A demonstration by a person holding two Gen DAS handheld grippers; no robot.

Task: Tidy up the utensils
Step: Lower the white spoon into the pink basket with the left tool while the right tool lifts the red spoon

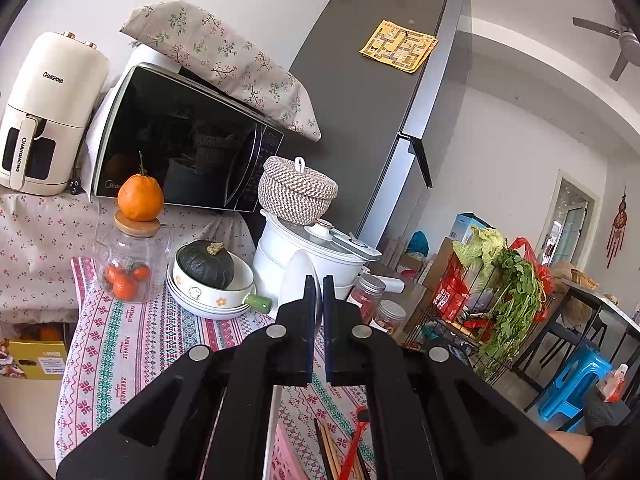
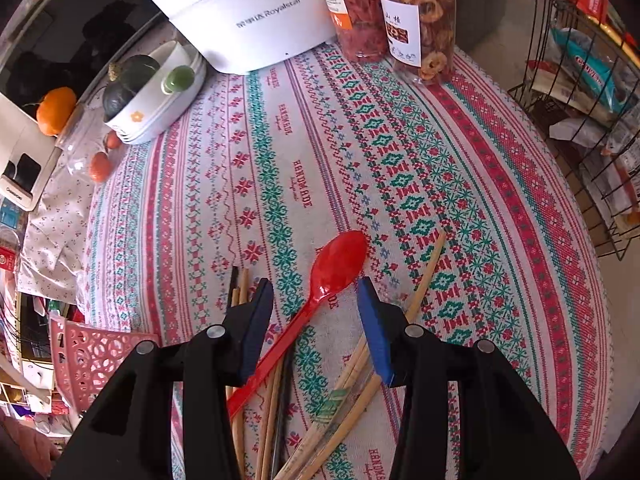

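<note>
My left gripper (image 1: pixel 318 284) is shut on a white spoon (image 1: pixel 298 280), held above the patterned tablecloth; its handle (image 1: pixel 272 432) runs back under the jaws. My right gripper (image 2: pixel 314 286) is open, low over a red plastic spoon (image 2: pixel 340 260) that lies between its fingers. Several wooden chopsticks (image 2: pixel 424 280) lie scattered around the red spoon on the cloth. The red spoon (image 1: pixel 354 440) and chopsticks (image 1: pixel 326 448) also show at the bottom of the left wrist view. A pink perforated basket (image 2: pixel 96 356) stands at the left table edge.
At the back stand a white Royalstar cooker (image 2: pixel 256 12), two jars of dried fruit (image 2: pixel 420 20), a bowl stack holding a green squash (image 2: pixel 152 92) and a glass jar (image 1: pixel 128 260) topped by an orange. A wire rack (image 2: pixel 580 100) stands right of the table.
</note>
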